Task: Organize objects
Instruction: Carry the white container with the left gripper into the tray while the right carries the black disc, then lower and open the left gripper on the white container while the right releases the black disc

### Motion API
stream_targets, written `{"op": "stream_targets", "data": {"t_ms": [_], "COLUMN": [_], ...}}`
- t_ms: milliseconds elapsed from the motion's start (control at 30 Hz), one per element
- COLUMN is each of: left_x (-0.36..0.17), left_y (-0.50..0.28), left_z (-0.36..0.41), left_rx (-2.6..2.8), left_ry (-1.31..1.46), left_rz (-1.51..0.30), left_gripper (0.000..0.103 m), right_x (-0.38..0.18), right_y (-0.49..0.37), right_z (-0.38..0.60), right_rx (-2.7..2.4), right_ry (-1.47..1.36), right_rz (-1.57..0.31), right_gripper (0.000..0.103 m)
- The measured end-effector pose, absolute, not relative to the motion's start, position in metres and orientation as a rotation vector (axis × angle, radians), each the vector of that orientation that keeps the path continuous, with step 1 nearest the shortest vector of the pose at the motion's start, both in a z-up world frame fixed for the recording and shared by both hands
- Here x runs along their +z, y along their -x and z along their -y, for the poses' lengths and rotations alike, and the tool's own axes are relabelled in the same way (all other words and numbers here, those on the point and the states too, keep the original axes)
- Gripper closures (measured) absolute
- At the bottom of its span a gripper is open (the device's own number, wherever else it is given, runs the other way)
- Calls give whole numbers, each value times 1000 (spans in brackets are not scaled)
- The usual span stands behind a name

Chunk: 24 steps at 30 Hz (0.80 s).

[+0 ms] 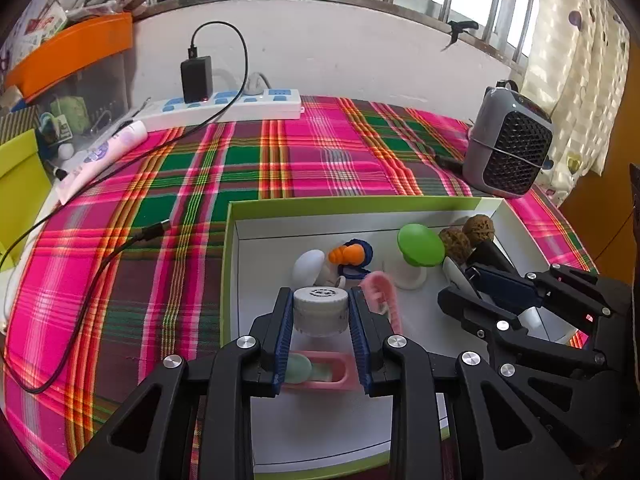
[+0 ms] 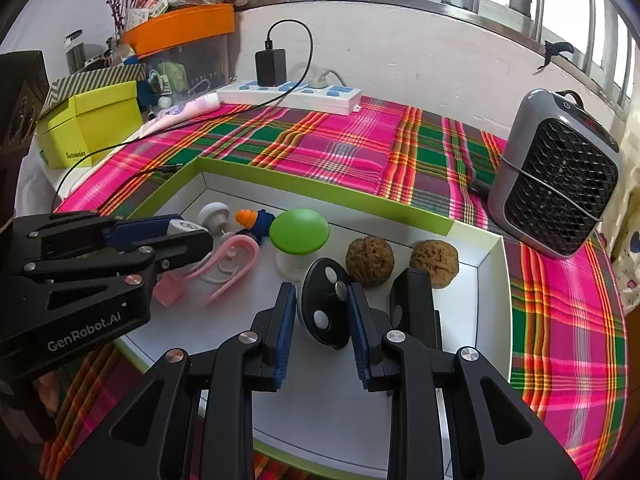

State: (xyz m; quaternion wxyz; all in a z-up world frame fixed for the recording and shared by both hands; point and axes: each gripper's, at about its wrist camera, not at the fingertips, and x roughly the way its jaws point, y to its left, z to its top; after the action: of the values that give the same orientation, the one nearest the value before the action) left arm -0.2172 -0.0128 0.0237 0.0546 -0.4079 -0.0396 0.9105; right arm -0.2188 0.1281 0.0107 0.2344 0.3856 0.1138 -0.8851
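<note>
I see the plaid tablecloth (image 1: 320, 152) in pink, green and orange covering the whole work surface. On it sits the shallow green-rimmed tray (image 1: 360, 202) with a white floor, and both of my grippers are over it. Beyond the tray's far right corner stands a grey fan heater (image 2: 556, 176) with a black grille, and against the back wall lies a white power strip (image 1: 224, 106) with a black charger (image 1: 196, 78) plugged in.

My left gripper (image 1: 321, 312) is clenched on a small white round jar (image 1: 320, 310), both blue pads against its sides; the jar is held over the tray's near left part, above a pink case (image 1: 320, 370) lying on the tray floor. My right gripper (image 2: 322, 312) is grasping a black oval device (image 2: 322, 308) with white buttons, held tilted just above the tray floor, in front of the two walnuts.

Inside the tray, the green-capped mushroom-shaped item (image 2: 299, 232) stands upright near the middle. A pink curved clip (image 2: 234, 260) lies to its left, touching the pink case. The two walnuts (image 2: 370, 257) rest near the far right wall, slightly apart. An orange and blue earplug set (image 2: 254, 218) and a white round knob (image 2: 214, 214) lie by the far left wall.
</note>
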Motion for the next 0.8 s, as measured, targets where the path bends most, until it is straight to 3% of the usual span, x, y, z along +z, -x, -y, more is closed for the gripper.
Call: {"op": "stream_targets", "data": {"t_ms": [500, 600, 800], "left_x": [23, 23, 24], "left_y": [218, 217, 217], "left_z": [13, 12, 12], "left_rx": [2766, 2764, 2772], "left_ry": [1241, 1240, 1234], "left_rz": [115, 120, 111], "left_gripper": [77, 76, 72], "right_x": [10, 11, 13], "right_y": [220, 221, 220], "right_z": [-127, -128, -131], "right_rx": [-2433, -2435, -2442], "right_ry": [-1059, -1058, -1053], "right_rz": [-303, -294, -270], "right_gripper": [75, 66, 65]}}
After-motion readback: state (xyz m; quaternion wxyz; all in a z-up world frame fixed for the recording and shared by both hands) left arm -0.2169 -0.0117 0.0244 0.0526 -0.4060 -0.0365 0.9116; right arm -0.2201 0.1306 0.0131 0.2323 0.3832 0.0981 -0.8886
